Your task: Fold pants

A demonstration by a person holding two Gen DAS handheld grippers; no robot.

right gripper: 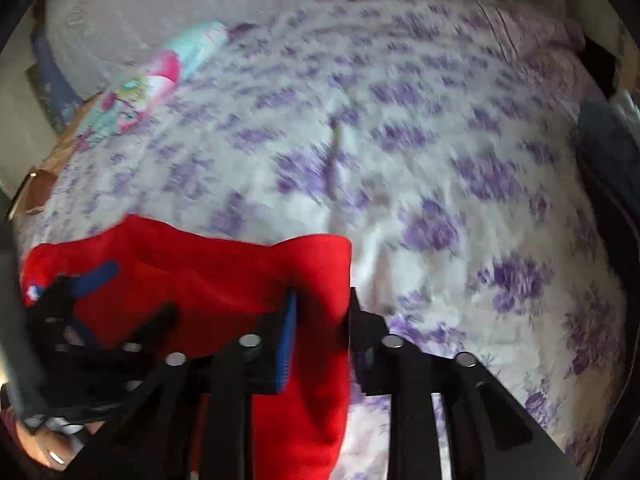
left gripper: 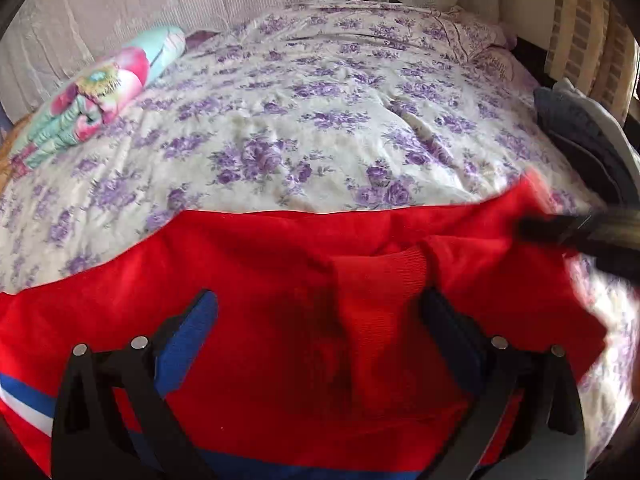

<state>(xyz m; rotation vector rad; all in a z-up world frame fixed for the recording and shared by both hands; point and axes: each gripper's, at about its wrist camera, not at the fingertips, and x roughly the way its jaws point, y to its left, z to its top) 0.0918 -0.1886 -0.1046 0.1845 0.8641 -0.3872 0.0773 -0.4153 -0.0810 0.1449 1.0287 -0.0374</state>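
Left wrist view: the red pants (left gripper: 280,280) lie spread over the near part of the bed (left gripper: 320,100), blue and white side stripes at the lower left. The left tongs (left gripper: 320,308) stand wide apart above the cloth with a ribbed cuff between the fingers, gripping nothing, probably poised to take that cuff. At the right edge the blurred right tongs (left gripper: 580,236) pull a corner of the fabric up.

Right wrist view: the right tongs (right gripper: 322,312) are closed on a raised fold of the pants (right gripper: 200,272), seemingly lifting the cloth so it can be carried over. The picture is motion-blurred. The left tongs (right gripper: 80,300) show at the left.
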